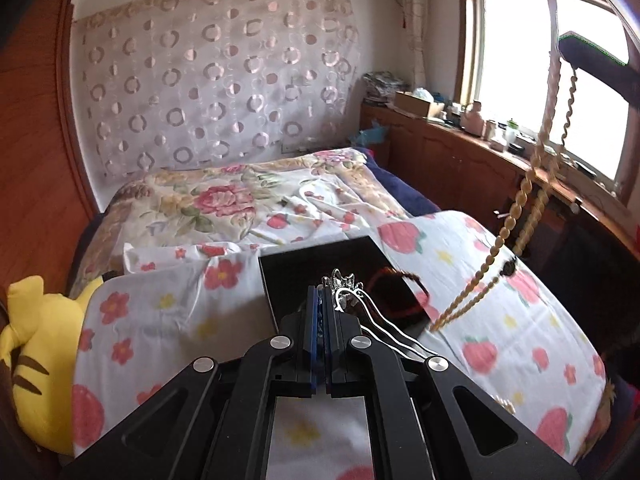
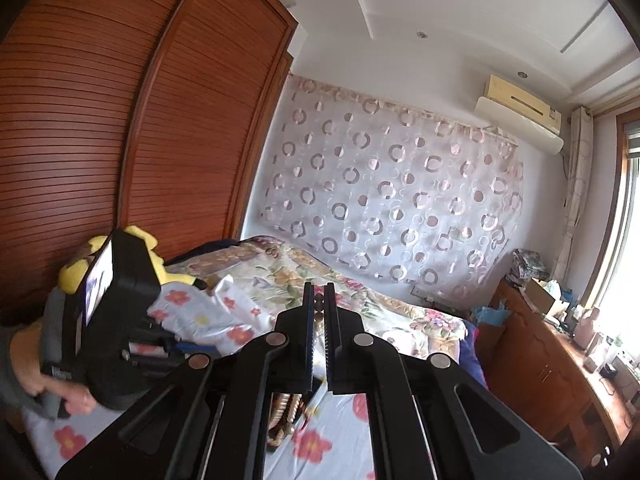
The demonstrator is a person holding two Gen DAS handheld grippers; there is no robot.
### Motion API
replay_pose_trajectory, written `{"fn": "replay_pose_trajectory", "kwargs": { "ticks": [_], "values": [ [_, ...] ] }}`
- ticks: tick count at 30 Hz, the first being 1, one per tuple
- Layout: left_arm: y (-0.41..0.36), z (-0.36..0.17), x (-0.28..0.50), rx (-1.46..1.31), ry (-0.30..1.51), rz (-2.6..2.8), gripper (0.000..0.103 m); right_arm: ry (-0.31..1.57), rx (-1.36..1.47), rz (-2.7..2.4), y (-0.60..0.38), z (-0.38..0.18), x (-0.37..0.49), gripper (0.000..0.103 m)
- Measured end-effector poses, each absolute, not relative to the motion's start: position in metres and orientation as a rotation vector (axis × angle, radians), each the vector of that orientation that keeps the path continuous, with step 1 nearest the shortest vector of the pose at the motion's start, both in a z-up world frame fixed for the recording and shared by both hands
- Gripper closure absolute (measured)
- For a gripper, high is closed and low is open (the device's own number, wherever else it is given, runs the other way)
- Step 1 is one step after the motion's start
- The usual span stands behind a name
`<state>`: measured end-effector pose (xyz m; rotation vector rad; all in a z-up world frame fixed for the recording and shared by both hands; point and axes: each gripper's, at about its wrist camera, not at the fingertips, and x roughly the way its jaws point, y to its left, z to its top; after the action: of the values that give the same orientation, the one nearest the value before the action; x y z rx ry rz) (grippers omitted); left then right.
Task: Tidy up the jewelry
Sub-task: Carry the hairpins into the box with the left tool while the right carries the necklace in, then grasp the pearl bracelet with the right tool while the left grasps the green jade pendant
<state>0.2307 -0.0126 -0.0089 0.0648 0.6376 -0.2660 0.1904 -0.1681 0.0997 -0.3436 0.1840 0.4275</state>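
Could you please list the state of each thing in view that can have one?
left gripper: shut on the silver necklace
silver necklace: pinched, chain trailing back
right gripper: shut on the beaded necklace
beaded necklace: lifted, hanging down to the bed
black jewelry box: open, on the bed

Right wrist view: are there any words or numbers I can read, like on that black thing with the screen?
Grey handle of the left gripper: a small white mark, too blurred to read.
Screen above that handle: glowing, nothing readable.
Air conditioner: no badge that can be read.
No other text can be made out in either view.
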Motion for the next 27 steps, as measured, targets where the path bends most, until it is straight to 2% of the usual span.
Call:
{"fn": "replay_pose_trajectory", "kwargs": {
  "ticks": [9, 11, 12, 13, 15, 16, 17, 19, 20, 24, 27],
  "values": [
    [-0.013, -0.042, 0.257, 0.043, 0.676, -0.222, 0.1, 0.317, -0.388, 0.428, -0.136, 0.067, 0.251, 0.098],
    [-0.008, -0.045, 0.255, 0.031, 0.68, -0.212, 0.087, 0.358, -0.379, 0.431, -0.134, 0.054, 0.262, 0.098],
    [-0.006, -0.045, 0.253, 0.028, 0.679, -0.21, 0.074, 0.374, -0.372, 0.436, -0.133, 0.049, 0.265, 0.098],
    [-0.003, -0.045, 0.249, 0.027, 0.669, -0.207, 0.068, 0.398, -0.359, 0.448, -0.134, 0.043, 0.268, 0.097],
    [0.0, -0.044, 0.241, 0.03, 0.655, -0.201, 0.068, 0.456, -0.33, 0.481, -0.134, 0.028, 0.271, 0.097],
    [0.001, -0.044, 0.236, 0.032, 0.652, -0.196, 0.065, 0.478, -0.321, 0.489, -0.135, 0.024, 0.274, 0.094],
    [0.002, -0.044, 0.233, 0.034, 0.649, -0.194, 0.06, 0.496, -0.315, 0.489, -0.135, 0.02, 0.276, 0.086],
    [0.003, -0.043, 0.224, 0.039, 0.639, -0.189, 0.045, 0.508, -0.302, 0.498, -0.136, 0.013, 0.275, 0.077],
    [0.003, -0.043, 0.218, 0.043, 0.635, -0.19, 0.042, 0.515, -0.291, 0.515, -0.138, 0.011, 0.273, 0.07],
    [0.002, -0.043, 0.202, 0.049, 0.625, -0.187, 0.024, 0.527, -0.279, 0.535, -0.144, 0.003, 0.253, 0.068],
    [0.003, -0.044, 0.191, 0.033, 0.618, -0.197, 0.018, 0.551, -0.268, 0.558, -0.154, -0.009, 0.229, 0.068]
  ]
}}
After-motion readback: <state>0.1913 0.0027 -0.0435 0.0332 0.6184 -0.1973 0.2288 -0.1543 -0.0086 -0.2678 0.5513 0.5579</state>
